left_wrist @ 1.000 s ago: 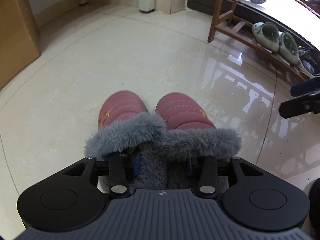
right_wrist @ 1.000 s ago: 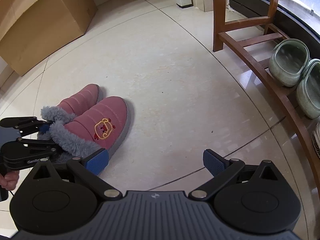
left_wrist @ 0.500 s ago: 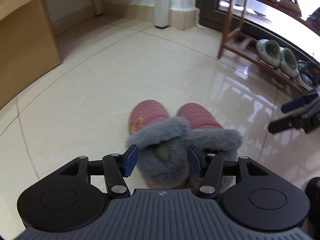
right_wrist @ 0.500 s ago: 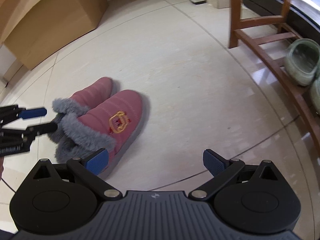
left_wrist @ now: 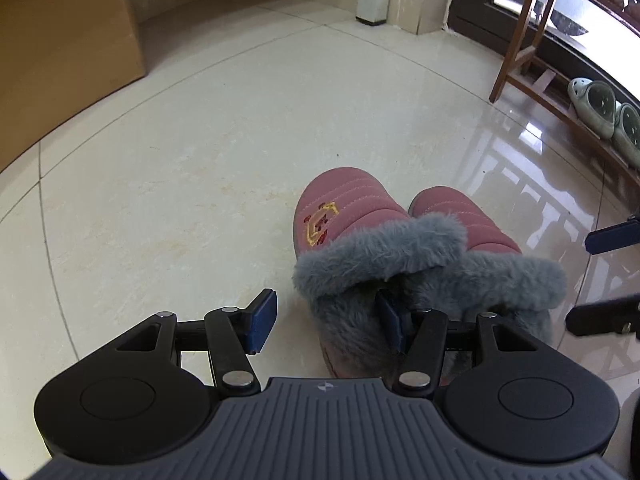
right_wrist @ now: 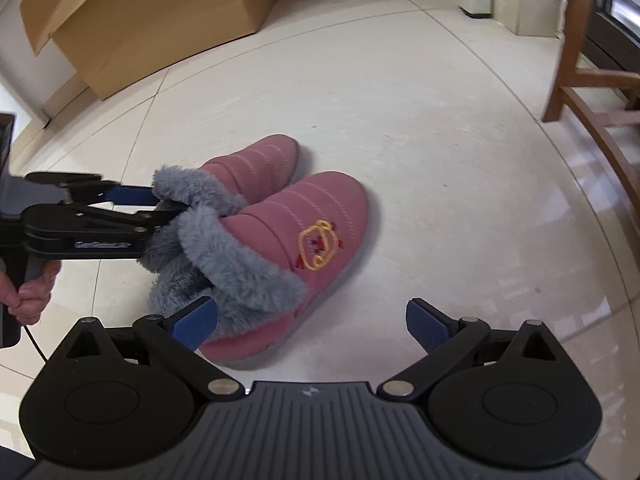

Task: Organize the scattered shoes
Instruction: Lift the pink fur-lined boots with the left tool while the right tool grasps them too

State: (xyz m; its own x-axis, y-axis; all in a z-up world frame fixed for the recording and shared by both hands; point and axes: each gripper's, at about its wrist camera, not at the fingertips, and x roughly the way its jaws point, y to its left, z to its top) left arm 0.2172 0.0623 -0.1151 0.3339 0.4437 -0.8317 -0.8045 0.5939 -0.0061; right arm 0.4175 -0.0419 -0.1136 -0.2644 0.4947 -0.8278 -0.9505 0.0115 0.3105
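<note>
1. The left gripper [left_wrist: 326, 326] has its jaws spread, and nothing is pinched. One finger sits inside the fur collar of the left slipper [left_wrist: 360, 240], the other hangs outside over bare floor [left_wrist: 200, 160]. If the jaws close from here, they would likely catch only soft fur and the slipper could slide out when lifted.

2. The right gripper [right_wrist: 312, 326] also has its jaws spread wide and is empty. The right slipper [right_wrist: 296, 248] lies partly between them, its heel just beside the left-hand finger, while the other finger stands well apart over the floor. A close from this off-centre pose could push the slipper sideways instead of gripping it.

3. The two slippers lie side by side and touching, toes pointing away from both grippers. Tugging one could drag or tip its neighbour, since the fur collars overlap.

4. The two grippers work close together, so they could knock into each other.

5. The wooden rack [left_wrist: 536, 80] with the green clogs [left_wrist: 596, 106] stands well apart beyond the jaws, so a weak grip might fail on the way there.
</note>
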